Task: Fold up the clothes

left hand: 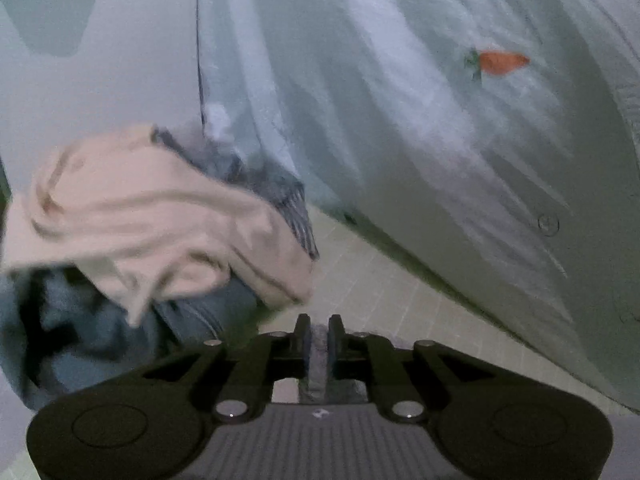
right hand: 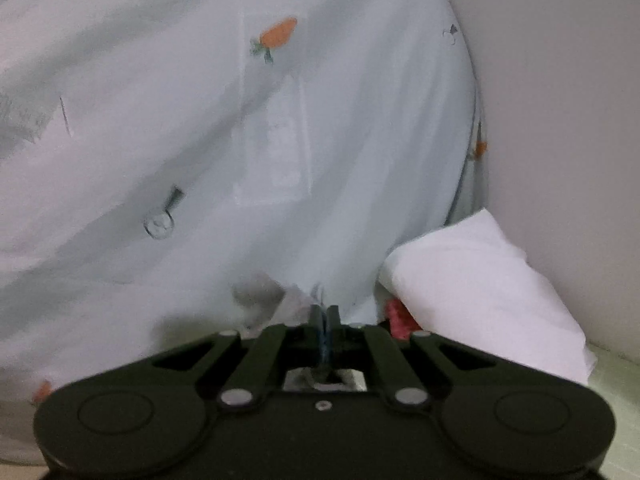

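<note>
A pale white garment [left hand: 420, 128] printed with small orange carrots hangs stretched and lifted, filling most of both wrist views. In the left wrist view my left gripper [left hand: 319, 330] is shut on a bunched strip of this garment, which shows between its black fingers. In the right wrist view the same garment [right hand: 224, 128] rises in front of my right gripper [right hand: 325, 314], whose fingers are pressed together on a thin edge of the cloth. The lower hem is hidden behind both gripper bodies.
A heap of other clothes lies at the left: a beige piece [left hand: 132, 216] over a striped grey one [left hand: 264, 184] and blue denim [left hand: 88, 332]. A tiled cream surface [left hand: 384, 292] runs below. A folded white cloth [right hand: 480, 288] and something red [right hand: 400, 318] lie by a plain wall [right hand: 560, 120].
</note>
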